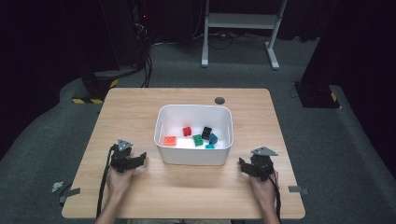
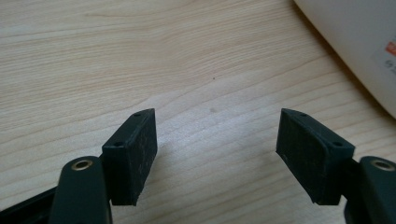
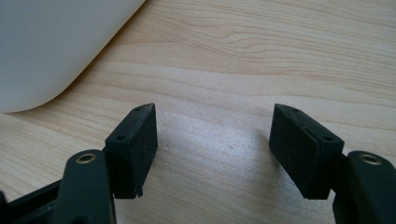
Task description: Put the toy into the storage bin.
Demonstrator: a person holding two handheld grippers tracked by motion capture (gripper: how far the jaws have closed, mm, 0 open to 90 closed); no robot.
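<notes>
Your left claw [image 1: 140,157] gapes, nothing between jaws; white bin [image 1: 194,156] just right of it. Your right claw [image 1: 243,165] gapes too, bin just left.

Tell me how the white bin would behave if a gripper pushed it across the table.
The white bin would probably slide rather than tip: it looks low and wide, sitting flat on the smooth wooden table. It seems light, likely thin plastic holding a few small blocks. Those loose blocks may shift or rattle inside.
</notes>
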